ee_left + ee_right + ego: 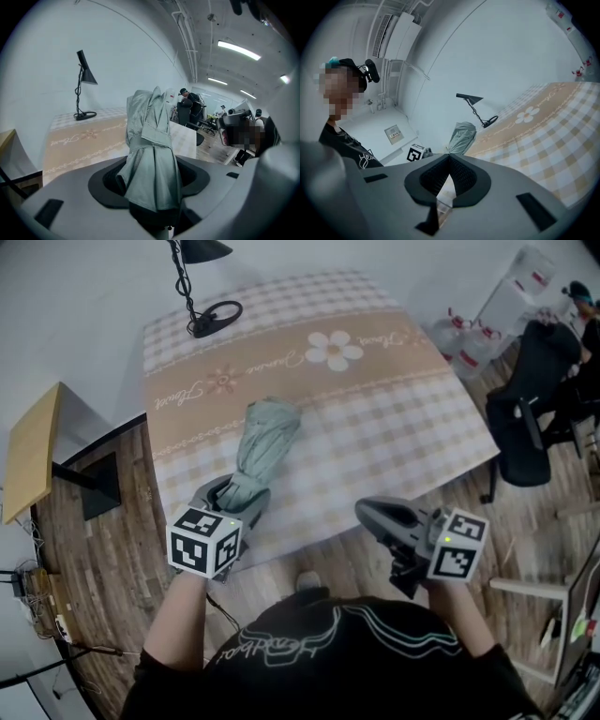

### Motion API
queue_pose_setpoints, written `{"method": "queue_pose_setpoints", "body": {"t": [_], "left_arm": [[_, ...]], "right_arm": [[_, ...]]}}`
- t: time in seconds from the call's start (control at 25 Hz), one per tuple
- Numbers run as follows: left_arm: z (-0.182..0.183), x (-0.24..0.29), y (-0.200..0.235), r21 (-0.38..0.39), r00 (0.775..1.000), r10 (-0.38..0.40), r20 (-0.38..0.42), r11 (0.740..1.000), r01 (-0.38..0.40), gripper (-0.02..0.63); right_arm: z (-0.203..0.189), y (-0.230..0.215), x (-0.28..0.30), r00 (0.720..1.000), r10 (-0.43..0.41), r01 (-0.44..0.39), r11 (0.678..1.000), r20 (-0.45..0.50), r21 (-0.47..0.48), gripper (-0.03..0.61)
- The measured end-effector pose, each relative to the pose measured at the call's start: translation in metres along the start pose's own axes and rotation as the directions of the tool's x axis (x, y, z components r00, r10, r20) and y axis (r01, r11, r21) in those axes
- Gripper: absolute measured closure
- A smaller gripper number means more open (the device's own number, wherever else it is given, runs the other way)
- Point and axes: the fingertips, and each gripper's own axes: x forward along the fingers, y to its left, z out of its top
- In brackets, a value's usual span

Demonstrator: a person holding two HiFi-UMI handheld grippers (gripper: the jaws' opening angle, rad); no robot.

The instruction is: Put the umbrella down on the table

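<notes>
A folded grey-green umbrella (264, 448) sticks out of my left gripper (236, 495), whose jaws are shut on its lower end. It points away over the near left part of the checked tablecloth (394, 427); whether it touches the cloth I cannot tell. In the left gripper view the umbrella (151, 140) fills the gap of the left gripper (152, 176) and its strap wraps the fabric. My right gripper (373, 514) hovers at the table's near edge, shut and empty. In the right gripper view the right gripper (449, 157) has its pads meeting at the tips, with the umbrella (462, 136) beyond.
A black desk lamp (212, 315) stands at the table's far left corner. A wooden board (33, 454) is left of the table, and a black office chair (525, 427) is to the right. Clear bottles (464, 338) sit past the far right edge.
</notes>
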Motion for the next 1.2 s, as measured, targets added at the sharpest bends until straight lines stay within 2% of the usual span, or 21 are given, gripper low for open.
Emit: {"method": "queue_pose_setpoints", "body": {"t": [0.28,0.64,0.96,1.2], "left_arm": [[-0.034,0.037,0.027,0.0,0.995,0.014,-0.103,1.0,-0.014,0.357],[-0.073,0.074,0.052,-0.005,0.973,0.033,-0.229,0.999,-0.035,0.357],[-0.095,0.093,0.065,-0.015,0.95,0.042,-0.308,0.999,-0.049,0.357],[-0.099,0.096,0.066,-0.026,0.937,0.036,-0.346,0.999,-0.048,0.356]], "right_arm": [[-0.005,-0.022,-0.012,0.998,-0.06,0.06,0.998,0.009,0.03,0.568],[-0.007,-0.043,-0.02,0.994,-0.105,0.103,0.992,0.014,0.071,0.568],[-0.005,-0.058,-0.021,0.992,-0.124,0.121,0.988,0.019,0.095,0.568],[-0.01,-0.064,-0.019,0.992,-0.128,0.125,0.986,0.013,0.114,0.568]]}}
